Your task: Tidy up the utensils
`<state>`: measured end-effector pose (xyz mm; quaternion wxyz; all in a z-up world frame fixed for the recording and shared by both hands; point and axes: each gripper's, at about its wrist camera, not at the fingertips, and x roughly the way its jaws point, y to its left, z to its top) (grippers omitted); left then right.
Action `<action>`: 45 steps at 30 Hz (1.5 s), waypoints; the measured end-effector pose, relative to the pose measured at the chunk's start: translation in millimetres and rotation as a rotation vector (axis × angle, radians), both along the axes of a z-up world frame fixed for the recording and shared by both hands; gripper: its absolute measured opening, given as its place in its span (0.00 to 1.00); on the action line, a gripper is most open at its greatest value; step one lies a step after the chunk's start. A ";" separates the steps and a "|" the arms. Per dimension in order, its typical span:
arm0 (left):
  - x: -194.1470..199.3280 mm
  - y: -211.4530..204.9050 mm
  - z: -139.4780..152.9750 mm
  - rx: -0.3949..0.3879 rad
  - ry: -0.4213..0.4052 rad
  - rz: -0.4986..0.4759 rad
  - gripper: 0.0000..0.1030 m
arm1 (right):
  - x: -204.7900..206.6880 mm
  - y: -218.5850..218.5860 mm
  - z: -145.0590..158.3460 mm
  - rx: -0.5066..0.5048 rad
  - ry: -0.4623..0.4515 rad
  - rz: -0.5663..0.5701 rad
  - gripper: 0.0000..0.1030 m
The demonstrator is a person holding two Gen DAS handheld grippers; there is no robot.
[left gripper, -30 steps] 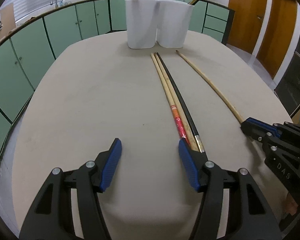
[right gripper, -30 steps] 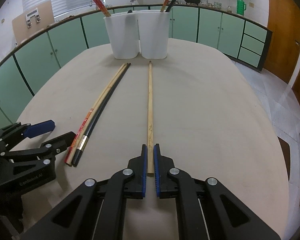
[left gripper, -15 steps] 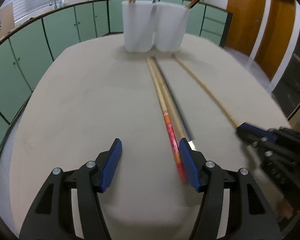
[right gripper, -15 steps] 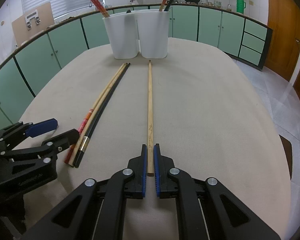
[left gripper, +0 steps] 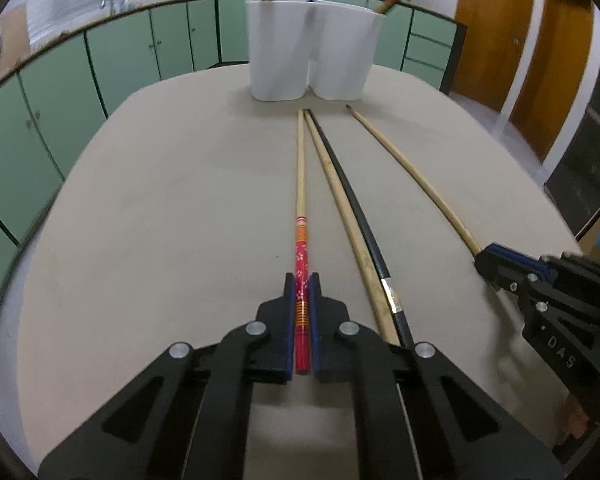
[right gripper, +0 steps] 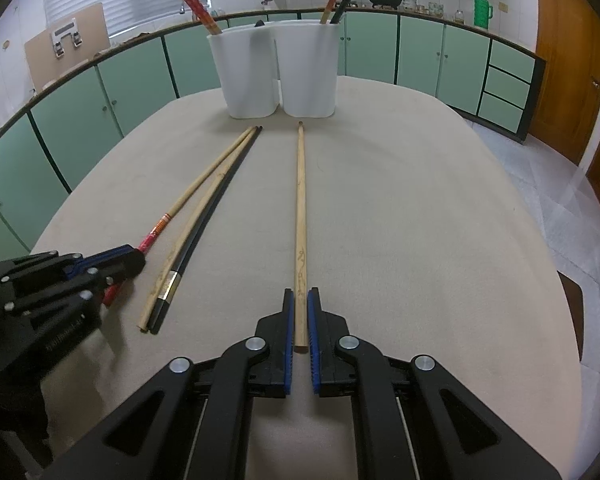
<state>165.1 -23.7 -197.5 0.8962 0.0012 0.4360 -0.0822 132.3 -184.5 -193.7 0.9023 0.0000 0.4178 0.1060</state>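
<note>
My left gripper (left gripper: 302, 280) is closing tight on the red patterned end of a chopstick (left gripper: 301, 184), pads pressing both sides; its wooden tip points at the white twin holder (left gripper: 280, 48). Beside it lie a plain wooden chopstick (left gripper: 342, 208) and a black chopstick (left gripper: 360, 216), touching each other. My right gripper (right gripper: 300, 296) is shut on the near end of a light engraved chopstick (right gripper: 300, 200), which still lies flat on the table. The right wrist view shows the left gripper (right gripper: 134, 258) at lower left, on the red chopstick (right gripper: 188, 196). Both holder cups (right gripper: 308, 72) hold sticks.
The beige oval table (left gripper: 160, 200) has green cabinets behind it and wooden doors at the right. The right gripper (left gripper: 488, 254) sits at the table's right edge in the left wrist view. Bare tabletop spreads left of the chopsticks.
My left gripper shifted right over the red chopstick and shut on it. That chopstick's near end has swung away from the plain wooden one. The right gripper kept still.
</note>
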 end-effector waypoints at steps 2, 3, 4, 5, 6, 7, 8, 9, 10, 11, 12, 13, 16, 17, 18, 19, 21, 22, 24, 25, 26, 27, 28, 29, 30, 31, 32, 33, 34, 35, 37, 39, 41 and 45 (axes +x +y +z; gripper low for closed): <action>-1.2 9.7 0.5 -0.007 -0.005 0.039 0.05 | -1.3 0.6 0.5 -0.003 -0.002 0.006 0.06; -1.7 14.2 0.8 -0.006 -0.007 0.060 0.05 | -1.5 0.2 0.5 -0.004 -0.003 0.004 0.06; -1.8 18.7 0.9 -0.005 -0.008 0.084 0.05 | -0.8 -0.4 0.3 -0.005 0.000 -0.002 0.06; -0.5 24.0 0.5 -0.012 -0.006 0.109 0.05 | 0.6 -0.9 -0.1 -0.003 0.002 -0.007 0.06; 1.6 27.2 0.1 -0.026 -0.002 0.113 0.05 | 2.6 -0.9 -0.4 0.001 0.004 -0.006 0.06; 4.6 27.3 0.0 -0.029 0.000 0.102 0.05 | 4.7 -0.4 -0.5 0.005 0.006 -0.001 0.07; 6.0 26.4 0.5 -0.025 0.000 0.096 0.06 | 6.5 0.4 -0.1 0.008 0.008 0.009 0.07; 6.6 25.8 0.7 -0.022 0.001 0.092 0.07 | 6.8 0.4 0.4 0.012 0.005 0.016 0.07; 6.1 25.3 0.8 -0.022 -0.001 0.087 0.08 | 5.7 0.2 0.7 0.017 0.002 0.020 0.10; 4.2 24.6 0.7 -0.024 -0.003 0.077 0.12 | 4.2 0.0 0.8 0.020 0.001 0.029 0.11; 2.2 24.3 0.7 -0.026 -0.005 0.067 0.18 | 2.9 -0.2 0.8 0.020 -0.001 0.032 0.16; -1.8 24.0 0.8 -0.029 -0.008 0.053 0.20 | 1.1 -1.1 1.0 0.022 -0.003 0.034 0.20; -14.7 24.2 0.4 -0.023 -0.011 0.024 0.24 | -5.1 -5.2 1.4 0.025 -0.005 0.032 0.26; -20.0 25.4 0.3 -0.020 -0.012 0.015 0.25 | -6.0 -7.1 1.3 0.026 -0.002 0.027 0.27; -23.6 26.7 0.2 -0.019 -0.012 0.012 0.25 | -7.6 -9.8 0.4 0.027 0.003 0.025 0.28; -27.2 28.7 0.2 -0.023 -0.013 0.010 0.25 | -9.1 -11.7 -0.4 0.030 0.006 0.026 0.28; -28.1 31.9 0.5 -0.029 -0.012 0.013 0.25 | -13.7 -13.3 -0.7 0.030 0.002 0.034 0.28; -27.9 32.5 0.5 -0.030 -0.012 0.014 0.25 | -15.5 -13.3 -0.7 0.026 0.001 0.038 0.28; -27.0 30.5 0.3 -0.017 -0.013 0.015 0.25 | -16.7 -12.7 -0.4 0.020 -0.003 0.041 0.28; -27.1 29.0 0.5 -0.011 -0.013 0.013 0.26 | -16.8 -12.4 0.0 0.019 -0.004 0.041 0.28; -27.1 29.0 0.5 -0.011 -0.013 0.011 0.27 | -17.0 -12.2 0.1 0.020 -0.005 0.043 0.28; -27.7 29.6 0.4 -0.011 -0.013 0.011 0.28 | -17.3 -12.7 0.0 0.023 -0.005 0.044 0.28; -27.5 29.8 0.4 -0.013 -0.013 0.012 0.28 | -17.3 -13.1 -0.2 0.028 -0.004 0.045 0.28; -27.1 30.8 0.4 -0.014 -0.012 0.013 0.28 | -16.9 -13.5 -0.3 0.034 -0.004 0.044 0.28; -27.2 31.5 0.0 -0.014 -0.012 0.014 0.28 | -15.3 -13.7 -0.6 0.039 -0.001 0.044 0.28; -26.4 30.9 -0.1 -0.012 -0.012 0.016 0.28 | -15.3 -14.3 -0.7 0.042 0.001 0.043 0.28; -26.4 30.7 0.0 -0.011 -0.012 0.019 0.28 | -15.3 -13.8 -0.7 0.040 0.000 0.043 0.28; -26.0 30.5 0.1 -0.010 -0.011 0.022 0.28 | -15.3 -13.9 -0.8 0.037 -0.001 0.043 0.28; -25.5 30.1 0.1 -0.008 -0.011 0.026 0.28 | -14.6 -13.5 -1.2 0.032 -0.002 0.042 0.28; -24.9 29.6 0.1 -0.006 -0.011 0.028 0.28 | -13.8 -12.8 -1.5 0.028 -0.002 0.042 0.28; -23.4 28.0 0.2 -0.001 -0.010 0.032 0.27 | -13.9 -11.1 -1.6 0.020 -0.001 0.042 0.26; -24.8 28.0 0.2 0.002 -0.009 0.034 0.27 | -12.6 -7.8 -1.9 0.008 -0.003 0.046 0.24; -24.4 27.9 0.3 0.003 -0.009 0.037 0.27 | -11.7 -5.1 -2.3 -0.004 -0.003 0.045 0.22; -24.0 24.6 0.2 0.014 -0.009 0.038 0.21 | -8.4 0.1 -2.5 -0.011 -0.001 0.051 0.07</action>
